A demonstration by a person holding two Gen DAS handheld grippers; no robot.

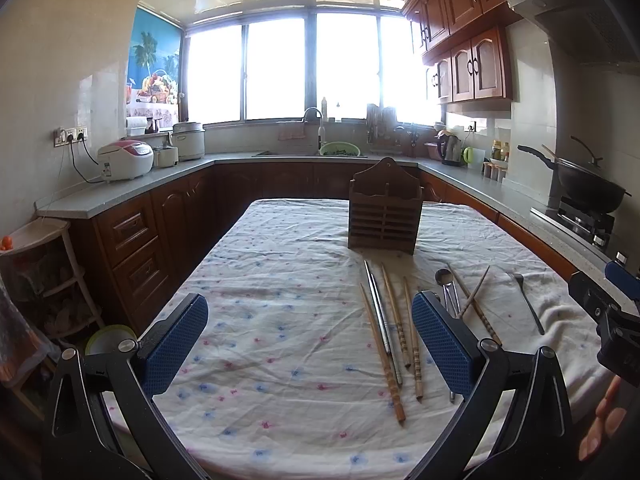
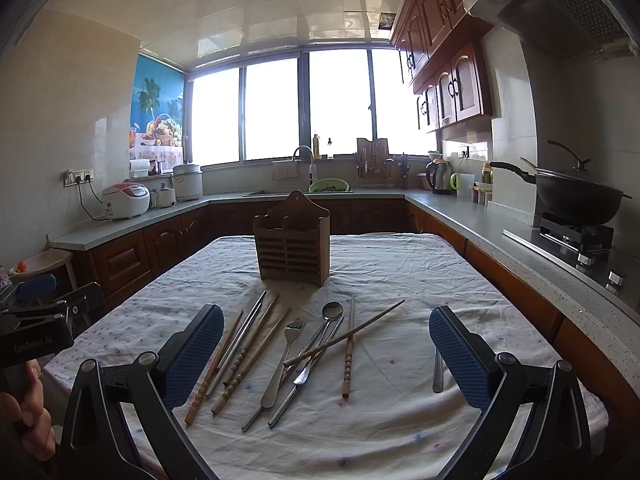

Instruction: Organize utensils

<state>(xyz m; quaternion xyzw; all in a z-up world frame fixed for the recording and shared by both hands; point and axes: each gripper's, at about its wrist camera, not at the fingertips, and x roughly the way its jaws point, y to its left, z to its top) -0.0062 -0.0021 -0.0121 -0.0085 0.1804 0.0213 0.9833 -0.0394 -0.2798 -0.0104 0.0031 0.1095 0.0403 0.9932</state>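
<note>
We are in a kitchen, at a bench [image 2: 400, 420] under a floral cloth. On it lie wooden chopsticks [image 2: 248, 354], a metal fork [image 2: 282, 364] and spoon [image 2: 332, 311], just before an upright wooden holder [image 2: 294, 246]. Our left gripper [image 1: 310, 344] and right gripper [image 2: 326, 354] hover over the bench, jaws wide apart, empty.
</note>
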